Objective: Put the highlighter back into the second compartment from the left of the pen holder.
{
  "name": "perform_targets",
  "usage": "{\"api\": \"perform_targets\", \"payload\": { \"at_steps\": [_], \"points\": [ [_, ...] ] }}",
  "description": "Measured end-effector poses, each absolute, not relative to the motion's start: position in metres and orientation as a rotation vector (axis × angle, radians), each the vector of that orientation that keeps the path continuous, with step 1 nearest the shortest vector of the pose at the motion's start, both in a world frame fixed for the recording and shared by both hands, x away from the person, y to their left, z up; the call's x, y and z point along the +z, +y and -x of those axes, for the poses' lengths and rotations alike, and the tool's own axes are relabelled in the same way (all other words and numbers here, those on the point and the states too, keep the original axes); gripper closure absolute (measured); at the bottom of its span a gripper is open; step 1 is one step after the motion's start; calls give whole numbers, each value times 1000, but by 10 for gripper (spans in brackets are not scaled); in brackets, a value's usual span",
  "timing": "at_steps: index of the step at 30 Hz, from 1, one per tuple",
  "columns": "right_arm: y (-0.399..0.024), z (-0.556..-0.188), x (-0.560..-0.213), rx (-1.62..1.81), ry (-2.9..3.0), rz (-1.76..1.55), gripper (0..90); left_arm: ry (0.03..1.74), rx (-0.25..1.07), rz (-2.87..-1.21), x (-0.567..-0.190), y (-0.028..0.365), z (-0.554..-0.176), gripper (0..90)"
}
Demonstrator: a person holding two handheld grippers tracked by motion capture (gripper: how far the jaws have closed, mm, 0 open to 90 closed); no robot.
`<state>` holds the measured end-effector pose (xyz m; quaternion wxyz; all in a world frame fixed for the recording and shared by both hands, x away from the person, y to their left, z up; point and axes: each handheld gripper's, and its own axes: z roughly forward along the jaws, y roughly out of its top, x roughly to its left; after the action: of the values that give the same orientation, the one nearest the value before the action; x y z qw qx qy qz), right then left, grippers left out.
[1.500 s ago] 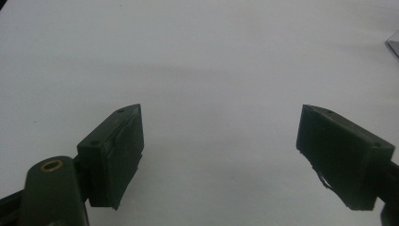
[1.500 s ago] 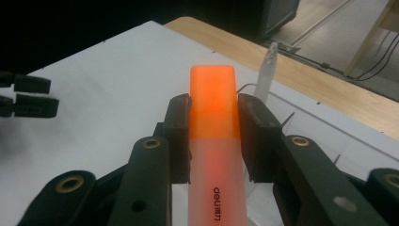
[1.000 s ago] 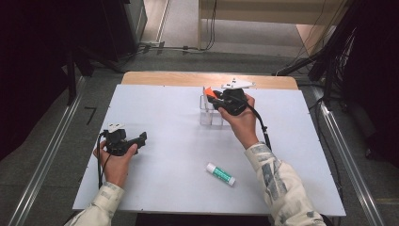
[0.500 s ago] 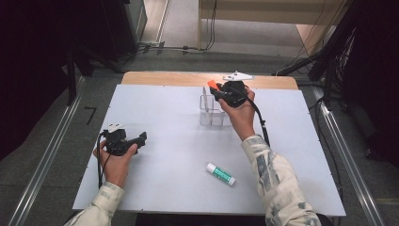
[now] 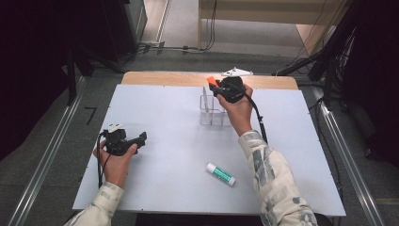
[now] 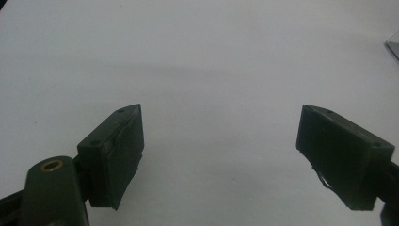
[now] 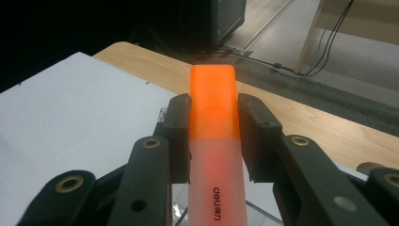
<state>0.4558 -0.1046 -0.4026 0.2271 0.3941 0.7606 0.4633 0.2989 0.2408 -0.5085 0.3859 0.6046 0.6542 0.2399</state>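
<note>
Now the right tongs [image 7: 214, 117] are closed on an orange highlighter [image 7: 214, 141], with one black pad pressing on each flat side just below the cap. In the high view the right tongs [image 5: 217, 87] hold this pen in the air, above the clear plastic organizer [image 5: 211, 110] that stands at the far part of the white bench [image 5: 155, 122], close to its wooden edge. The left tongs [image 6: 221, 146] are wide open and hold nothing; the left hand [image 5: 115, 157] rests on the bench, well apart from the organizer. A green and white glue stick [image 5: 220, 173] lies alone on the near side.

I judge that the highlighter is light and stiff, with a smooth plastic body, so it can slip or turn between the pads if the grip is weak. The flat sides are the good place to take it, and the present grip near the cap leaves the long body hanging free, which helps to lower it upright into a compartment. The organizer looks thin and light, so it may slide if the pen pushes its wall.
</note>
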Motion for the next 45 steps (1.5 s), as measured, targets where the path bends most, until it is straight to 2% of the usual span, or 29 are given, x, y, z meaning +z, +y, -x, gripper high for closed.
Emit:
{"api": "perform_targets", "payload": {
  "at_steps": [45],
  "points": [
    [-101,-461,-401,1306,2079,-1098,646,1667,611,-1539,-509,242,-299,168]
  ]
}}
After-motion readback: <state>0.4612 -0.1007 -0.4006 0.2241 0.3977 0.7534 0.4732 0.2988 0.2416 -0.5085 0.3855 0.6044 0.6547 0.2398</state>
